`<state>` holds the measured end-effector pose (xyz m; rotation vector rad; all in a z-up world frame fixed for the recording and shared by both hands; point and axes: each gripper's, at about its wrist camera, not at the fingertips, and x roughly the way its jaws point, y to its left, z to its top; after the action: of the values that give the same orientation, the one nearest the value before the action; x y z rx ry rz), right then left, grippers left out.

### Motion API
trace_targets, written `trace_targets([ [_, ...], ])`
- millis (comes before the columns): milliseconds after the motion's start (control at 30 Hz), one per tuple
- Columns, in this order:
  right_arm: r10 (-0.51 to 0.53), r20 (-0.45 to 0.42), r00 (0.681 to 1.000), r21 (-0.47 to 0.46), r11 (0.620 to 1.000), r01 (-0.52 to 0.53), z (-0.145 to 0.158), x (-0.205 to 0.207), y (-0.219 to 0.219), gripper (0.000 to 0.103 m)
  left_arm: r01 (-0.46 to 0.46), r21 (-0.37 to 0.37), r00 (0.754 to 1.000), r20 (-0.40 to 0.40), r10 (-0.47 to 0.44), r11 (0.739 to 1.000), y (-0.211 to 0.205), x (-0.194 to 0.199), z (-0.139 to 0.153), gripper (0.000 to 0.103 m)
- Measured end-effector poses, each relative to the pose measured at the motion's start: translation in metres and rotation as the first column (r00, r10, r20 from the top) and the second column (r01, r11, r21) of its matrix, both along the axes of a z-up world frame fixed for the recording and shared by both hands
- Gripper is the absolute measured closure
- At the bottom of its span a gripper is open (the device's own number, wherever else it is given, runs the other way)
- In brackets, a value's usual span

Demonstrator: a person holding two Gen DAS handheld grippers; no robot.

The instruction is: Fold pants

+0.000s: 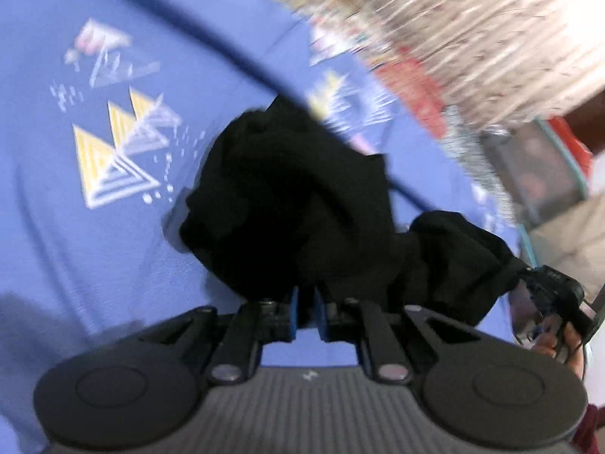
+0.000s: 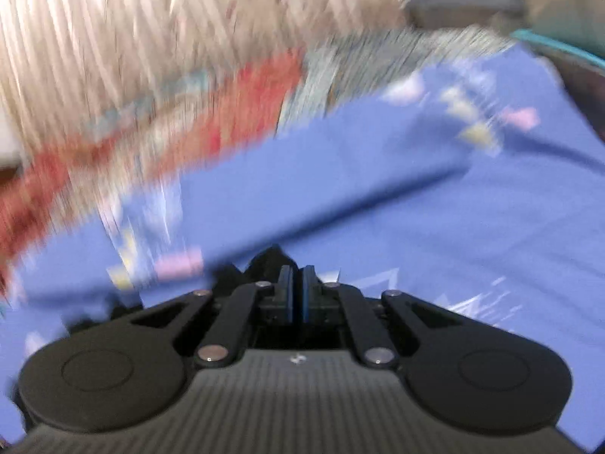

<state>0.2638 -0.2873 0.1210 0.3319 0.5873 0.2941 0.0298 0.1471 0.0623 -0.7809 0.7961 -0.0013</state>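
Both grippers, left gripper (image 1: 305, 312) and right gripper (image 2: 297, 293), are pinching the black pants (image 1: 287, 196) that are hanging bunched over the blue bedsheet (image 1: 56, 189), and honestly that thin bite is risking slipping mid-swing and dumping everything in a crumpled heap.

The pants (image 1: 287, 204) are plain black, with no print visible. The sheet (image 1: 49, 174) beneath them is periwinkle blue, printed with yellow and white striped triangles at nine o'clock of the pants, plus small pink patches. At one o'clock, the blurred blanket (image 1: 472, 30) is cream with red and teal markings. Both grippers are black with blue pads (image 2: 305, 295) and grey ribbed bodies.
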Motion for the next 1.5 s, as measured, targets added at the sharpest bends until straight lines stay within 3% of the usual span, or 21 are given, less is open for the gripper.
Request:
trace_targets([
  [167, -0.165, 0.097, 0.982, 0.038, 0.986, 0.162, 0.03, -0.089, -0.097, 0.096, 0.036, 0.023, 0.999, 0.012, -0.036, 0.999, -0.004, -0.072, 0.007, 0.094],
  [300, -0.313, -0.019, 0.95, -0.021, 0.95, 0.312, -0.003, -0.147, -0.153, 0.095, 0.021, 0.032, 0.992, -0.125, -0.017, 0.999, -0.009, -0.11, -0.022, 0.09],
  [367, -0.389, -0.13, 0.912, -0.06, 0.921, 0.384, -0.031, -0.162, -0.175, 0.09, 0.001, 0.025, 0.98, -0.197, 0.004, 1.0, -0.005, -0.117, -0.036, 0.078],
  [400, -0.439, -0.182, 0.88, -0.073, 0.898, 0.433, -0.044, -0.168, -0.187, 0.088, -0.021, 0.021, 0.977, -0.211, 0.025, 1.0, -0.002, -0.125, -0.039, 0.064],
  [500, -0.516, -0.264, 0.815, -0.042, 0.85, 0.525, -0.063, -0.177, -0.211, 0.081, -0.094, 0.011, 0.981, -0.167, 0.094, 0.996, 0.014, -0.129, -0.028, 0.038],
  [533, -0.516, -0.265, 0.815, -0.03, 0.849, 0.527, -0.062, -0.175, -0.214, 0.076, -0.103, 0.008, 0.983, -0.151, 0.103, 0.995, 0.019, -0.124, -0.023, 0.021],
  [600, -0.501, -0.247, 0.829, -0.036, 0.86, 0.509, -0.059, -0.166, -0.206, 0.06, -0.111, 0.012, 0.985, -0.131, 0.112, 0.994, 0.025, -0.108, -0.016, 0.003],
  [700, -0.474, -0.206, 0.856, -0.025, 0.877, 0.479, -0.059, -0.171, -0.203, 0.052, -0.09, 0.012, 0.986, -0.142, 0.091, 0.996, 0.023, -0.079, -0.017, 0.0],
  [800, -0.418, -0.165, 0.893, -0.103, 0.908, 0.406, -0.055, -0.154, -0.188, 0.047, -0.052, 0.003, 0.982, -0.183, 0.052, 0.999, 0.016, -0.043, -0.026, 0.001],
  [833, -0.388, -0.154, 0.909, -0.147, 0.919, 0.367, -0.053, -0.145, -0.183, 0.045, -0.035, 0.012, 0.978, -0.203, 0.036, 0.999, 0.012, -0.034, -0.032, 0.009],
  [867, -0.359, -0.152, 0.921, -0.186, 0.926, 0.33, -0.053, -0.137, -0.174, 0.044, -0.02, 0.019, 0.974, -0.226, 0.024, 1.0, 0.009, -0.029, -0.037, 0.017],
  [933, -0.272, -0.157, 0.949, -0.264, 0.938, 0.225, -0.052, -0.115, -0.159, 0.038, 0.004, 0.036, 0.966, -0.26, 0.005, 0.999, 0.0, -0.021, -0.045, 0.068],
  [967, -0.227, -0.16, 0.961, -0.309, 0.936, 0.17, -0.052, -0.103, -0.151, 0.037, 0.017, 0.036, 0.962, -0.272, -0.007, 0.999, -0.003, -0.017, -0.046, 0.08],
  [1067, -0.163, -0.227, 0.96, -0.473, 0.88, 0.038, -0.072, -0.072, -0.128, 0.035, -0.003, 0.02, 0.972, -0.235, 0.007, 1.0, 0.003, -0.024, -0.036, 0.092],
  [1100, -0.18, -0.275, 0.944, -0.522, 0.853, 0.011, -0.085, -0.058, -0.125, 0.05, -0.018, 0.018, 0.98, -0.199, 0.022, 1.0, 0.008, -0.028, -0.025, 0.093],
  [1133, -0.201, -0.308, 0.93, -0.551, 0.835, -0.002, -0.094, -0.047, -0.125, 0.093, -0.04, 0.014, 0.987, -0.153, 0.042, 0.999, 0.017, -0.037, -0.012, 0.093],
  [1167, -0.226, -0.319, 0.92, -0.558, 0.83, 0.011, -0.097, -0.037, -0.13, 0.092, -0.066, 0.0, 0.993, -0.098, 0.066, 0.998, 0.027, -0.047, 0.006, 0.093],
  [1233, -0.267, -0.256, 0.929, -0.47, 0.874, 0.122, -0.07, -0.028, -0.147, 0.092, -0.104, -0.02, 0.995, -0.011, 0.104, 0.994, 0.044, -0.065, 0.037, 0.093],
  [1300, -0.294, -0.154, 0.943, -0.258, 0.934, 0.249, -0.021, -0.029, -0.175, 0.092, -0.135, -0.002, 0.989, 0.056, 0.135, 0.991, 0.053, -0.082, 0.067, 0.093],
  [1400, -0.35, -0.063, 0.935, 0.01, 0.936, 0.352, 0.034, -0.045, -0.22, 0.092, -0.174, 0.045, 0.978, 0.121, 0.167, 0.984, 0.056, -0.108, 0.095, 0.093],
  [1500, -0.36, -0.059, 0.931, 0.154, 0.918, 0.365, 0.046, -0.06, -0.252, 0.092, -0.164, 0.024, 0.98, 0.115, 0.16, 0.986, 0.049, -0.124, 0.087, 0.092],
])
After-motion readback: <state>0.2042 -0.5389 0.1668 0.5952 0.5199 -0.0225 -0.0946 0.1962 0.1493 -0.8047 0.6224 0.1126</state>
